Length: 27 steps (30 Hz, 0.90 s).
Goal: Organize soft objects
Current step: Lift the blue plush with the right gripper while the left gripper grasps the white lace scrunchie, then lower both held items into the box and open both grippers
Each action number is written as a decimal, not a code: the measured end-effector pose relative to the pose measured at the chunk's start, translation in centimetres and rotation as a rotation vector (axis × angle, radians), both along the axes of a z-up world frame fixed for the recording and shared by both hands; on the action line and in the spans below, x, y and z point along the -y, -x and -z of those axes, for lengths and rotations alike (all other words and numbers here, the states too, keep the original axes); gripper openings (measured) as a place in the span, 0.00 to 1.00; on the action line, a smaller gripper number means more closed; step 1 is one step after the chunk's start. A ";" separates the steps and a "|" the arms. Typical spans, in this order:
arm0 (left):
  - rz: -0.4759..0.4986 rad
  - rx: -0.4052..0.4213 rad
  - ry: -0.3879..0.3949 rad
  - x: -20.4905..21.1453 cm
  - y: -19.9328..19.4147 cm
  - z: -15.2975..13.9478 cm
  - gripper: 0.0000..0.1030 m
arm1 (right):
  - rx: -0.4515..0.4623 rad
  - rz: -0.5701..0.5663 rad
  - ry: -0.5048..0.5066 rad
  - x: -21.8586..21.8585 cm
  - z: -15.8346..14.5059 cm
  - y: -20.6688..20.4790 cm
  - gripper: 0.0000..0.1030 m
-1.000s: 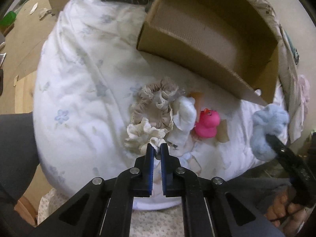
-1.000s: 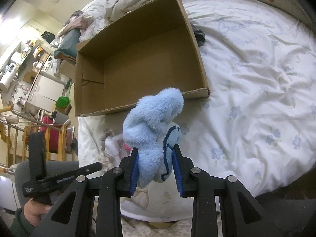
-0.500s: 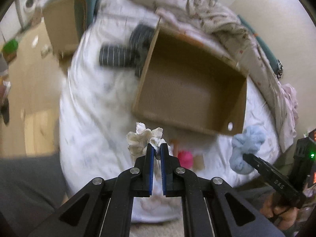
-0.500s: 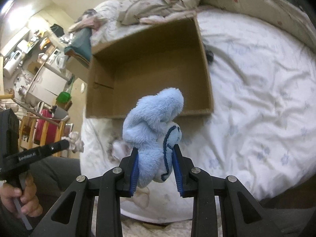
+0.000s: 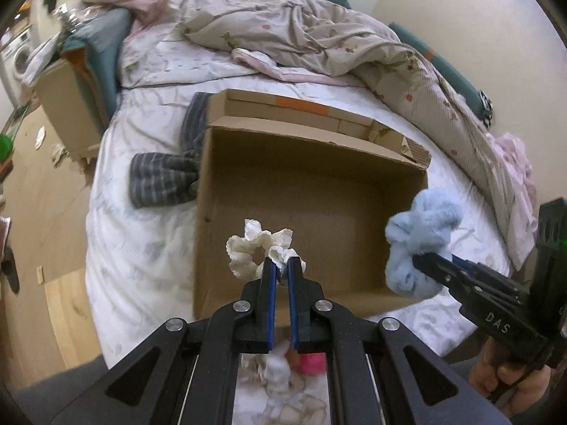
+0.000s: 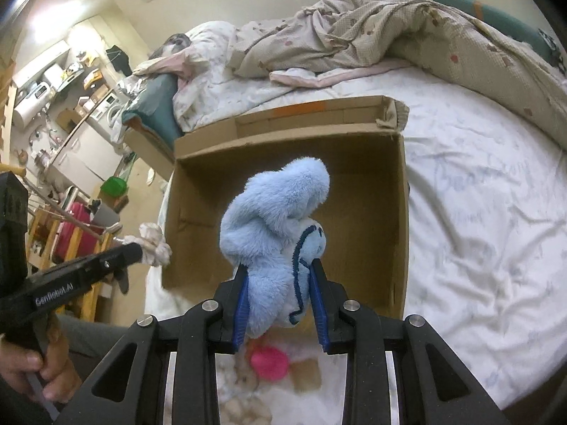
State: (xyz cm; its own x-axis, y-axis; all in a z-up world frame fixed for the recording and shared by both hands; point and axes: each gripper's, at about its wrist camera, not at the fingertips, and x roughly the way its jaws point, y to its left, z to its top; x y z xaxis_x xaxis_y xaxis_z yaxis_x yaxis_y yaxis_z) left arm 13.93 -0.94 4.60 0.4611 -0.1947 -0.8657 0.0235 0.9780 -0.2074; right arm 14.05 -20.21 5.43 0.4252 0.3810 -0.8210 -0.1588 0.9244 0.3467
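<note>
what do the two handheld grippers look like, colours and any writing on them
Both are black plastic with silver bolts and blue pads on the fingers. The left gripper carries white "GenRobot.AI" lettering; the right gripper reads "DAS" and shows a small green light. Bare hands grip them; no cables visible.

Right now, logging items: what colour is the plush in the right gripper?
Light blue plush, clearest in the right wrist view.

Each black plastic two-finger left gripper point(image 5: 281, 271) and right gripper point(image 6: 280, 276) is fitted with blue finger pads point(image 5: 270, 294) and silver pivot screws. White lettering "GenRobot.AI" and "DAS" is printed on the handles. A bare-skinned left hand point(image 6: 33, 372) is visible.
</note>
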 end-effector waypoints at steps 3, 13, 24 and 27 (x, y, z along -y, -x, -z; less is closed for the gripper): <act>0.024 -0.003 -0.029 0.9 -1.2 1.6 0.06 | 0.002 -0.004 0.023 -0.1 1.4 -0.8 0.31; 0.010 -0.030 -0.049 1.1 -2.1 6.4 0.06 | -0.086 -0.024 0.069 -0.9 5.9 -1.5 0.32; 0.022 -0.047 -0.083 1.3 -2.5 7.7 0.06 | -0.150 -0.041 0.097 -2.0 8.4 -2.1 0.32; 0.034 -0.043 -0.093 1.8 -2.3 7.7 0.07 | -0.160 -0.051 0.101 -2.3 8.6 -2.1 0.33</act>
